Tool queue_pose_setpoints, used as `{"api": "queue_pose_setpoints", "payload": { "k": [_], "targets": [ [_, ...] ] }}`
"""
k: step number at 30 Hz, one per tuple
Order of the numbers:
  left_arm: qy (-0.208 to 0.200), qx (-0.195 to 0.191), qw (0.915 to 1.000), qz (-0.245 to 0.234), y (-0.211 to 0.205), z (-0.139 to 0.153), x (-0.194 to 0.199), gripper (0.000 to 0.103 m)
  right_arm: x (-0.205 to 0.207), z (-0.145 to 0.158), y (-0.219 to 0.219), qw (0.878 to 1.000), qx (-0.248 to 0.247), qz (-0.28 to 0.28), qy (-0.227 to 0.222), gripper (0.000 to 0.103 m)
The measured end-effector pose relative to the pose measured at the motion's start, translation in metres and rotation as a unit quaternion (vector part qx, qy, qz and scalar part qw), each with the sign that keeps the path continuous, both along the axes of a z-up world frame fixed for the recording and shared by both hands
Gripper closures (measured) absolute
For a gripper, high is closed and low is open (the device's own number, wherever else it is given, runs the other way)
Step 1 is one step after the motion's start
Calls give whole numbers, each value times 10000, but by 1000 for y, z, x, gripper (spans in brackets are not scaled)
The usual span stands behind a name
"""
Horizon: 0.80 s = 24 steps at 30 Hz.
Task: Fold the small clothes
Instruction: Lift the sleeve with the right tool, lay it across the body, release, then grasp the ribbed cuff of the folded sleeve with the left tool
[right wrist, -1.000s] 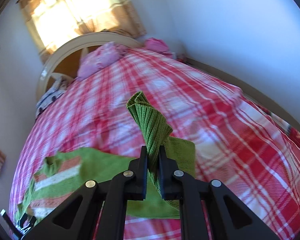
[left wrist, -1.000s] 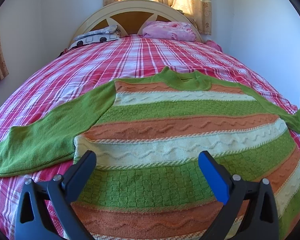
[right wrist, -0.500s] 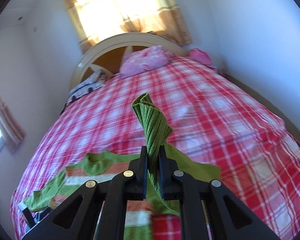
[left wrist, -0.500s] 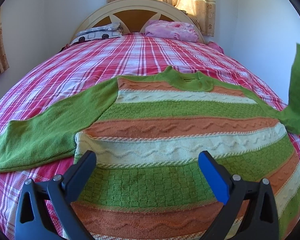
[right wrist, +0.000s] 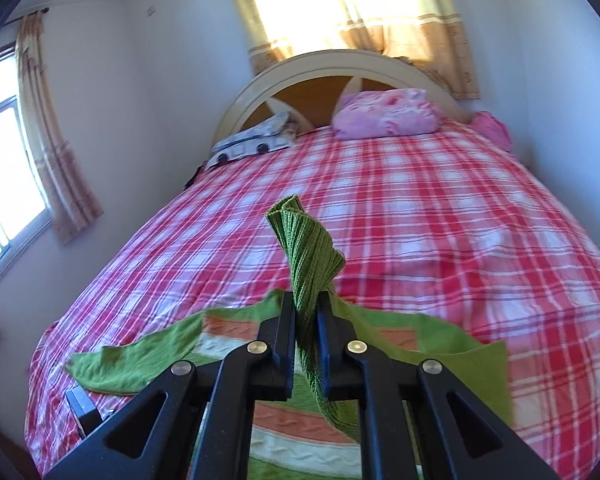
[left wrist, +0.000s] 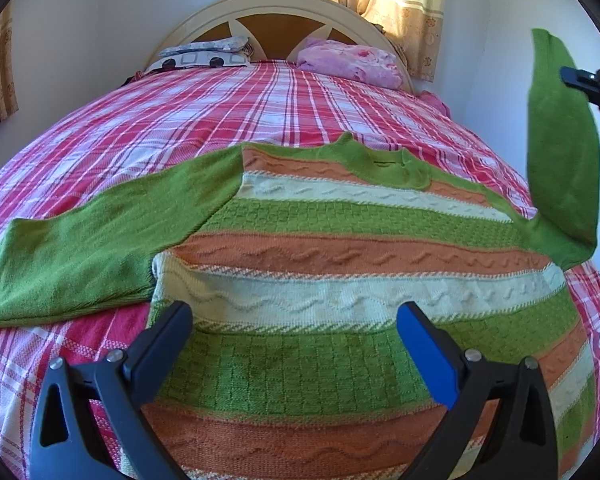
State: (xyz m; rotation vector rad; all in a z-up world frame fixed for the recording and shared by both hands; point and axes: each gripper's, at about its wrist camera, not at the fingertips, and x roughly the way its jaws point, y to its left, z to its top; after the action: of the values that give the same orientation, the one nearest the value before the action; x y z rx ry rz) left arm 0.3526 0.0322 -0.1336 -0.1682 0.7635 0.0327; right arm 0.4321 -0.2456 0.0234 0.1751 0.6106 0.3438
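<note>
A striped knit sweater [left wrist: 340, 248], green, orange and cream, lies flat on the bed with its collar toward the headboard. Its left green sleeve [left wrist: 80, 252] lies spread on the bedspread. My left gripper [left wrist: 296, 332] is open and empty, hovering over the sweater's lower body. My right gripper [right wrist: 305, 312] is shut on the ribbed cuff [right wrist: 308, 252] of the right green sleeve. That sleeve [left wrist: 560, 140] hangs lifted high at the right in the left wrist view, where the right gripper [left wrist: 592, 84] shows at the edge.
A red and white plaid bedspread [left wrist: 220, 120] covers the bed. A pink pillow [left wrist: 348, 62] and a patterned pillow [left wrist: 204, 56] lie by the curved headboard [left wrist: 284, 4]. White walls stand close on the right. Curtained windows [right wrist: 32, 128] are at the left and back.
My right gripper has lifted the sleeve cuff higher and swung it toward the sweater's body. My left gripper stays open over the sweater.
</note>
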Motion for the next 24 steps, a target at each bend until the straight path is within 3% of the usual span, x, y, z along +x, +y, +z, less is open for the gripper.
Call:
{"api": "queue_pose_setpoints", "payload": {
  "k": [14,15,18,21,24],
  "targets": [
    [14,-165,9998,144,8,-1,0,0,17,-100,86,9949,81,534,851,93],
    [19,-167,9997,150,8,-1,0,0,19,-108,86,9937,110,565,958,87],
    [31,-185,9997,172,9,-1,0,0,14,-124,75,9905,309,592,1205,35],
    [65,-234,9995,178,10,-2,0,0,-4,-130,50,9902,351,511,1251,33],
    [163,-293,9994,15,9,-4,4,0,-36,-130,24,9935,-124,222,1106,33]
  ]
}}
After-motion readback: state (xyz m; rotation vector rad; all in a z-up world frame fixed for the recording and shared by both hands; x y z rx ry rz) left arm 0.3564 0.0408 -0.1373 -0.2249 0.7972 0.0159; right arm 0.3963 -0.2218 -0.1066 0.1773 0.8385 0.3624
